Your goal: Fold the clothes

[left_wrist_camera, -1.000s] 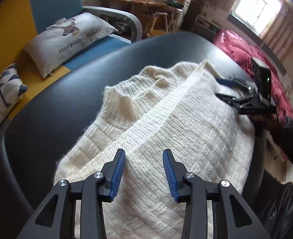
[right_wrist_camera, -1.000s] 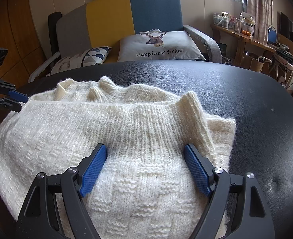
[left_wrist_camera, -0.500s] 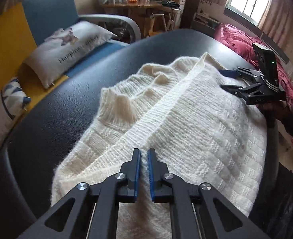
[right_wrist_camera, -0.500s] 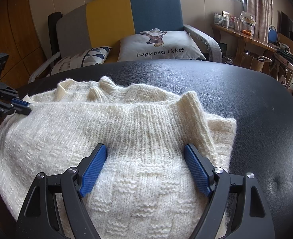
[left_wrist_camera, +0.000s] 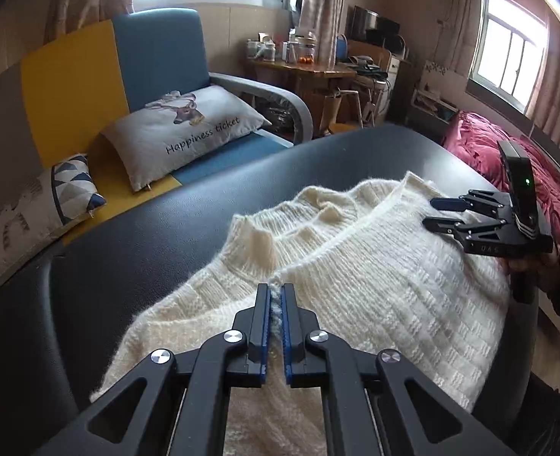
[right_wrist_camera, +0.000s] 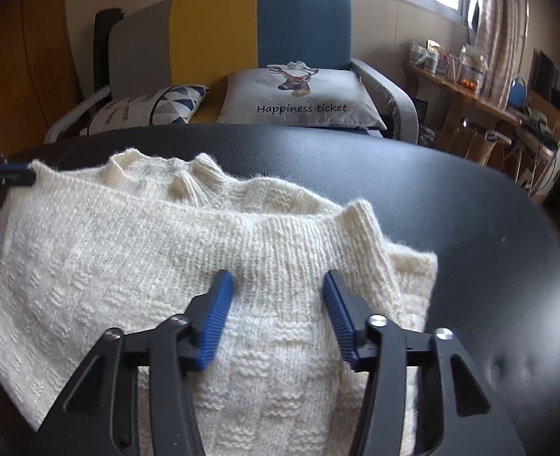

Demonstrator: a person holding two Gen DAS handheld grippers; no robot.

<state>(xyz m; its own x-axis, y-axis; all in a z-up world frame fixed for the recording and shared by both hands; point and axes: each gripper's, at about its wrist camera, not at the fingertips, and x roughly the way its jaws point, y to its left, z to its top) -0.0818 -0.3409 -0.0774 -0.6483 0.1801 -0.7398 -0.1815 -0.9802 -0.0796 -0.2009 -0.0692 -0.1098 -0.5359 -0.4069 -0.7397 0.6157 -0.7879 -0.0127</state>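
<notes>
A cream knitted sweater (left_wrist_camera: pixel 375 285) lies partly folded on the black padded table (left_wrist_camera: pixel 127 247), its ribbed hem running across the top layer. My left gripper (left_wrist_camera: pixel 276 292) is shut on a pinch of that ribbed edge, with fabric showing between the blue pads. In the right wrist view the same gripper (right_wrist_camera: pixel 13 176) holds the sweater (right_wrist_camera: pixel 127 258) at its far left corner. My right gripper (right_wrist_camera: pixel 278 285) rests on the knit near the right corner; its jaws are closing, with a band of fabric between the pads. It also shows in the left wrist view (left_wrist_camera: pixel 429 212).
Behind the table (right_wrist_camera: pixel 451 209) stands a yellow and blue sofa (right_wrist_camera: pixel 260 30) with a deer cushion (right_wrist_camera: pixel 299 95) and a patterned cushion (right_wrist_camera: pixel 146 110). A cluttered wooden desk (left_wrist_camera: pixel 310 72) is at the back. Red bedding (left_wrist_camera: pixel 481 148) lies to the right, above a person's hand (left_wrist_camera: pixel 527 266).
The left jaws came together on the sweater's ribbed edge and the gripper tilted up, raising the fabric a little. The right jaws narrowed over the knit; the right hand stayed put.
</notes>
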